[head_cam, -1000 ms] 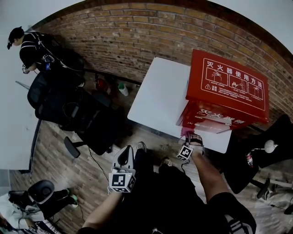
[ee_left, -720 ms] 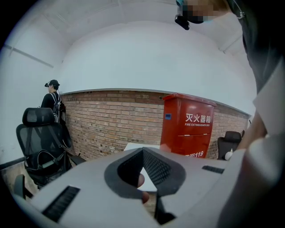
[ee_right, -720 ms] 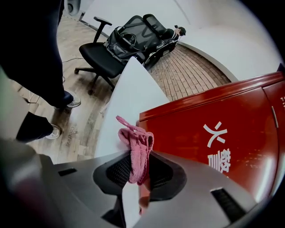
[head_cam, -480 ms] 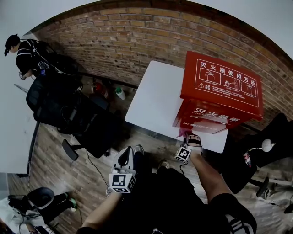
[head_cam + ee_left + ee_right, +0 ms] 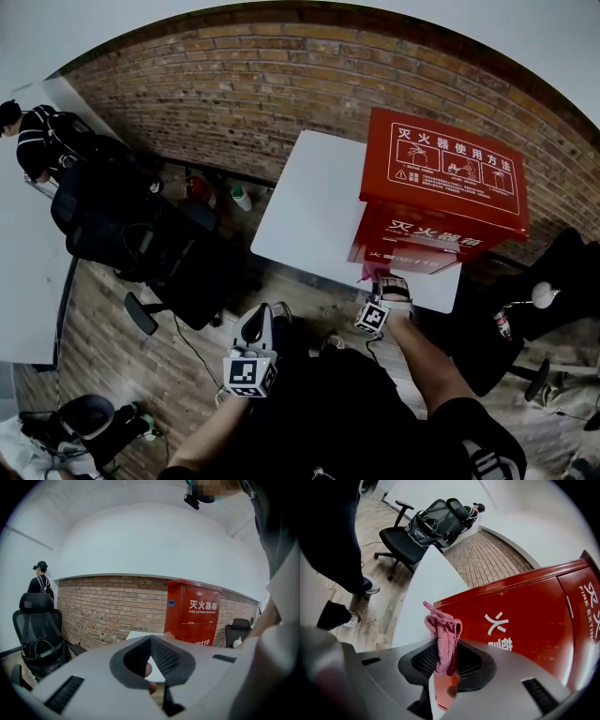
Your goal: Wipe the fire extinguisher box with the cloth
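Standing upright on the white table (image 5: pixel 314 202), the fire extinguisher box (image 5: pixel 441 202) is running its long axis straight up. Its front with the white lettering is facing the person, and its top panel of printed instructions is facing the ceiling. It's showing bright red all over, with a door seam running down the front.

The right gripper (image 5: pixel 387 284) is reaching in at the box's lower front corner. A bare forearm is stretching forward out of a black sleeve, and the jaws are aiming at the box. Those jaws are pinching the cloth (image 5: pixel 443 637) tight. It's a pink, ribbed, bunched-up rag, poking out past the tips lengthwise along the jaws toward the red front. Whether it's actually touching the box, I can't tell; it's sitting just beside it.

Over to the left of the box and well apart from it, the left gripper (image 5: pixel 255 326) is hanging low in front of the person's body, nose pointing forward. Its jaws are pressing together with nothing between them.

Farther left of the box, a black office chair (image 5: pixel 141 239) is standing on the wood floor. Behind the box, a brick wall (image 5: pixel 234 89) is running across.
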{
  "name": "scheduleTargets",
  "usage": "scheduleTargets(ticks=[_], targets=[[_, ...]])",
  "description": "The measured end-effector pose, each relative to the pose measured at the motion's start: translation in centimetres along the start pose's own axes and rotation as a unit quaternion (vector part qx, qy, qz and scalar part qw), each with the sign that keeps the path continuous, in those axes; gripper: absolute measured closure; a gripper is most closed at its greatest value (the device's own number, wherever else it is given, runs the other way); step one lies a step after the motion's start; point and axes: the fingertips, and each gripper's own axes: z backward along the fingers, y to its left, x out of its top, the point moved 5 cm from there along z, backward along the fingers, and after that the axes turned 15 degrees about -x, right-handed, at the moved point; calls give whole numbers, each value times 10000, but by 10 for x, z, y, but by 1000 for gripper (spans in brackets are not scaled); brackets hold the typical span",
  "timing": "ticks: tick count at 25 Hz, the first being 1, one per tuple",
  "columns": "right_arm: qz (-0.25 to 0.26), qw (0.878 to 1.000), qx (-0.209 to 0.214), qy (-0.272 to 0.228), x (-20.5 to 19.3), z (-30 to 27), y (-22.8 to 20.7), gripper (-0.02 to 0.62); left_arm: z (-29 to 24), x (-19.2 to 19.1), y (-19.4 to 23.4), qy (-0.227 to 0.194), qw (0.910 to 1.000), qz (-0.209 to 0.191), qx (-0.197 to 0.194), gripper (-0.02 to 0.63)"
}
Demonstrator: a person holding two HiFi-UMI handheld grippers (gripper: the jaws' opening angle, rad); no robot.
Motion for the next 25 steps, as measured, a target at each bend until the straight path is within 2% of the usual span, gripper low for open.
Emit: scheduleTargets(ticks=[11, 16, 25], targets=[[-5, 9998, -186, -7, 3, 6, -19, 494, -1, -4, -7, -51, 10000, 53, -15, 572], [159, 9993, -324, -71, 4, 11, -28, 494, -1, -4, -12, -59, 10000, 36, -35, 572], [52, 9992, -391, -98, 10, 19, -50, 494, -1, -3, -20, -90, 9999, 22, -50, 572]])
